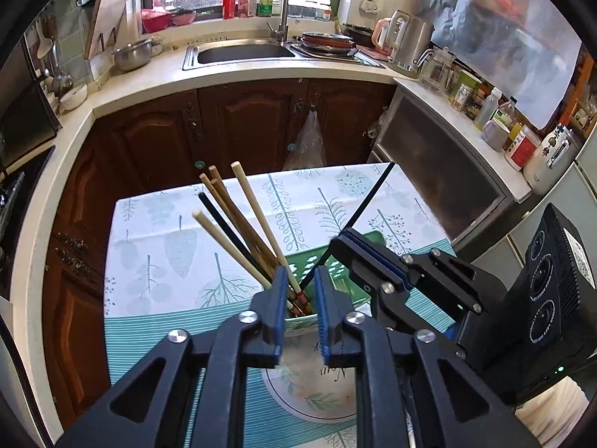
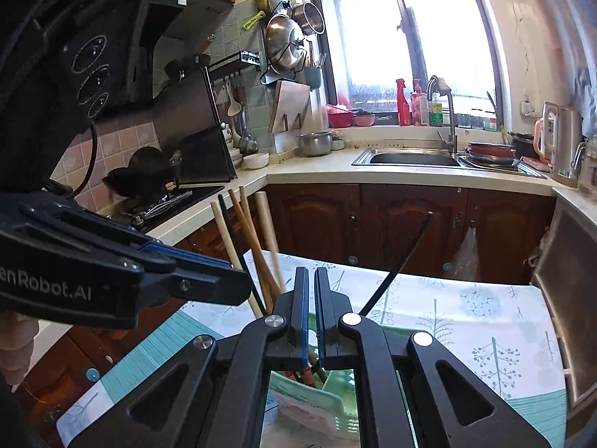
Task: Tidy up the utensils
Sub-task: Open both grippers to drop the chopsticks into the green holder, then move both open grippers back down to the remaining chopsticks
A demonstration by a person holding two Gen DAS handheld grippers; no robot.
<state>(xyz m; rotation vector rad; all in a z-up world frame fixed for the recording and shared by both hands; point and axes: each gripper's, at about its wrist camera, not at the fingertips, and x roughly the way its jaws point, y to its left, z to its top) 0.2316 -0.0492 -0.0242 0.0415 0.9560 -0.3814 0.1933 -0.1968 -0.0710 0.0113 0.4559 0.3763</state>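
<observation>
With the left hand-held gripper [image 1: 300,298] slightly parted and empty above the chopsticks [image 1: 238,231] standing in the green holder [image 1: 335,280] on the tabletop [image 1: 156,261], the right hand-held gripper [image 2: 311,317], clenched on a black chopstick [image 2: 399,261], risks knocking the leaning bundle over.

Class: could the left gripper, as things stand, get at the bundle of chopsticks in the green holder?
Probably yes: the left gripper hangs open right above the chopsticks, with nothing between.

Right claw [image 2: 311,298] shut above green holder [image 2: 298,392] of chopsticks [image 2: 257,246].
</observation>
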